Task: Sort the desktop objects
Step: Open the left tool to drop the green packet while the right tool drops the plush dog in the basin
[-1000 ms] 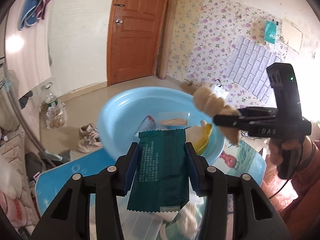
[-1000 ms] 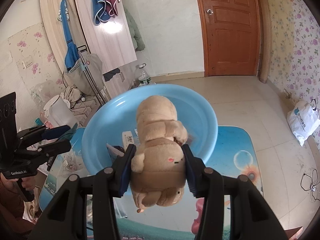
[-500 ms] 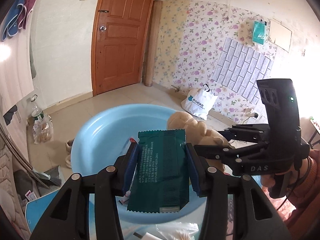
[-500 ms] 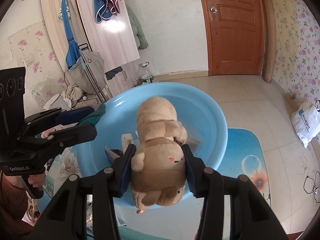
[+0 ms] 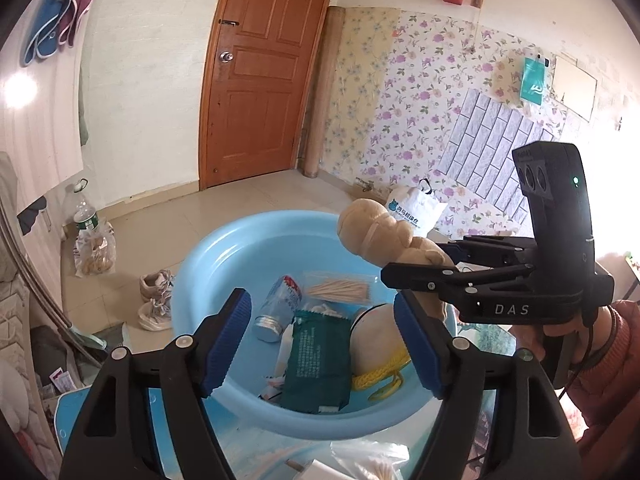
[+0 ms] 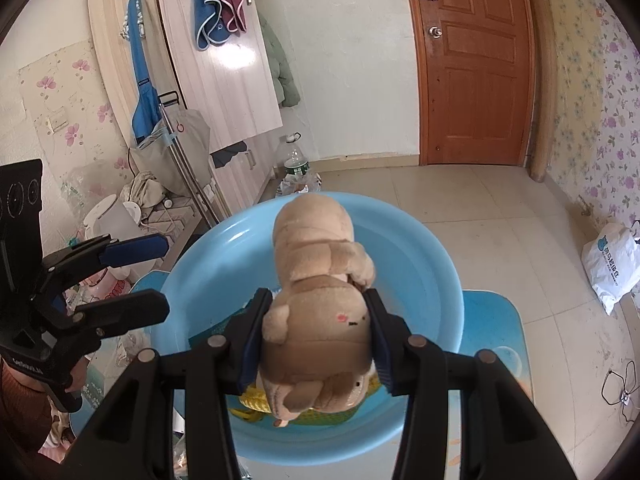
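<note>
A light blue basin (image 5: 192,280) (image 6: 416,248) sits on the blue table. My left gripper (image 5: 322,342) hangs over its near rim, jaws opening, nothing pressed between the blue pads. Below them the dark green snack packet (image 5: 318,364) lies in the basin among a small jar (image 5: 278,308), a bag of wooden sticks (image 5: 340,289) and a yellow cord (image 5: 380,374). My right gripper (image 6: 316,336) is shut on a tan plush toy (image 6: 316,276) (image 5: 378,232), held above the basin. The left gripper (image 6: 132,276) also shows at the left of the right wrist view.
Clear plastic bags (image 5: 360,460) lie on the table by the basin's near side. Beyond the table are a tiled floor, a wooden door (image 5: 260,80), shoes (image 5: 154,300), a water bottle (image 5: 86,216) and a white shopping bag (image 6: 612,264).
The left jaws have spread apart and the green packet has dropped from them into the basin. Both grippers have shifted a little over the basin; the right one still grips the plush toy.
</note>
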Motion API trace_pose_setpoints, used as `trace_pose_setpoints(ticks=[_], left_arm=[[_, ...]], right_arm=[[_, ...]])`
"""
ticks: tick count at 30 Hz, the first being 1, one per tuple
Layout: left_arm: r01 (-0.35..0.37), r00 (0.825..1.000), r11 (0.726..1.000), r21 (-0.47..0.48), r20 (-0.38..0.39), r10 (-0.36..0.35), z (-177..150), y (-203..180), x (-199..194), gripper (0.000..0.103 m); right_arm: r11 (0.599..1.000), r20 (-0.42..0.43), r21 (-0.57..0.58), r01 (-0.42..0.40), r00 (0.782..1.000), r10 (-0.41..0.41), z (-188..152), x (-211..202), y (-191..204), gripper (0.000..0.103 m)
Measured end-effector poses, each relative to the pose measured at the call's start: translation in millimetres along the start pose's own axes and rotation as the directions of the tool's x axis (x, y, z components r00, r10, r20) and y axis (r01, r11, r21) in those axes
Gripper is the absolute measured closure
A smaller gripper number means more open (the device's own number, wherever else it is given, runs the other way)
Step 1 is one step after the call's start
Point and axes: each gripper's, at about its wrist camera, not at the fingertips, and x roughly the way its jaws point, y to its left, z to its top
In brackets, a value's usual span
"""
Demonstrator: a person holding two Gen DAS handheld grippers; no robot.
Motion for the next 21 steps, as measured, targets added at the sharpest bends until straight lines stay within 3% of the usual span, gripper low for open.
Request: trace_pose_setpoints(ticks=[4, 6, 8, 15, 21], left_arm=[[-0.018, 1.0, 1.0, -0.004, -0.003, 0.018, -7.4, 2.4, -7.4, 0.029], [-0.028, 1.0, 1.0, -0.012, -0.004, 0.028, -11.4, 2.8, -13.4, 0.024], [-0.031, 1.0, 0.999, -0.021, 0.002, 0.031, -16.3, 3.5, -20.7, 0.016], [-0.073, 0.997, 0.997, 0.003, -0.014, 0.073, -32.3, -0.4, -38.2, 0.01], [-0.089, 0.995, 0.995, -0.055, -0.057, 0.086, -42.7, 0.0, -57.3, 0.0]], right_arm=[[0.999, -0.001, -0.041, -0.017, 1.0, 0.017, 3.1, 1.0, 11.7, 0.054], [0.998, 0.02, -0.062, -0.015, 1.0, 0.016, 3.3, -3.8, 18.1, 0.031], [0.998, 0.031, -0.067, -0.012, 0.999, 0.014, 2.4, -7.9, 21.7, 0.024], [1.0, -0.002, -0.028, -0.001, 1.0, 0.001, -13.0, -17.6, 23.5, 0.024], [0.999, 0.004, 0.006, 0.032, 0.999, -0.032, -27.7, -28.4, 28.1, 0.019]])
